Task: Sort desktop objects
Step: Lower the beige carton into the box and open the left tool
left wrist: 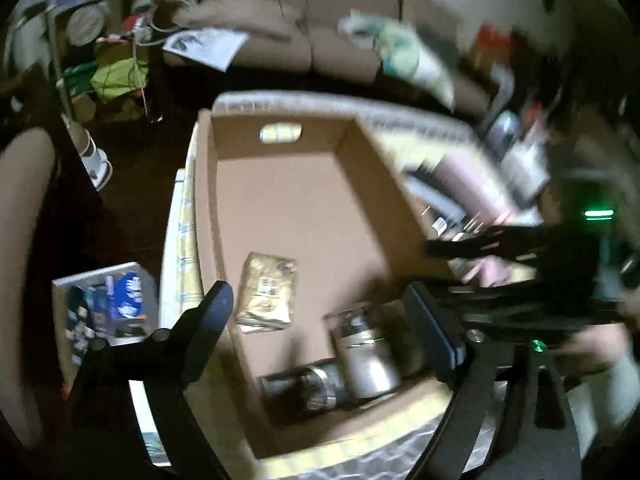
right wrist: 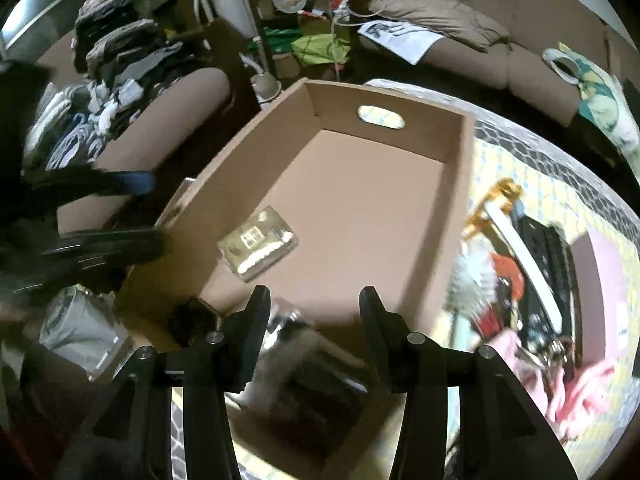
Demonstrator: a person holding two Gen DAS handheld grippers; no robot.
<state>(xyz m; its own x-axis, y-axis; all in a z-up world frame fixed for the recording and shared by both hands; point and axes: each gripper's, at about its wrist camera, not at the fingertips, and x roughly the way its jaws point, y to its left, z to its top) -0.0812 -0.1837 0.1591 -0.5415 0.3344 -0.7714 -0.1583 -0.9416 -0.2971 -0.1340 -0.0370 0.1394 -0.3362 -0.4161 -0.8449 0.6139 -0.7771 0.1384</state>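
An open cardboard box (left wrist: 208,216) (right wrist: 460,184) fills the middle of both views. On its floor lie a tan sealed packet (left wrist: 266,292) (right wrist: 258,244), a glass jar with a metal lid (left wrist: 364,352) and a dark cylinder (left wrist: 304,392); both are blurred. My left gripper (left wrist: 320,320) hangs over the box's near end, jaws wide apart, nothing between the pads. It shows at the left edge of the right wrist view (right wrist: 136,212). My right gripper (right wrist: 314,308) is over the near end too, jaws partly apart above the blurred jar (right wrist: 288,340), without touching it.
Right of the box, the patterned table (right wrist: 560,152) carries a white brush (right wrist: 476,276), a dark keyboard (right wrist: 548,256), pink cloth (right wrist: 580,384) and an orange item (right wrist: 510,268). A clear plastic bag (right wrist: 80,332) lies left. A brown sofa (right wrist: 472,56) stands behind.
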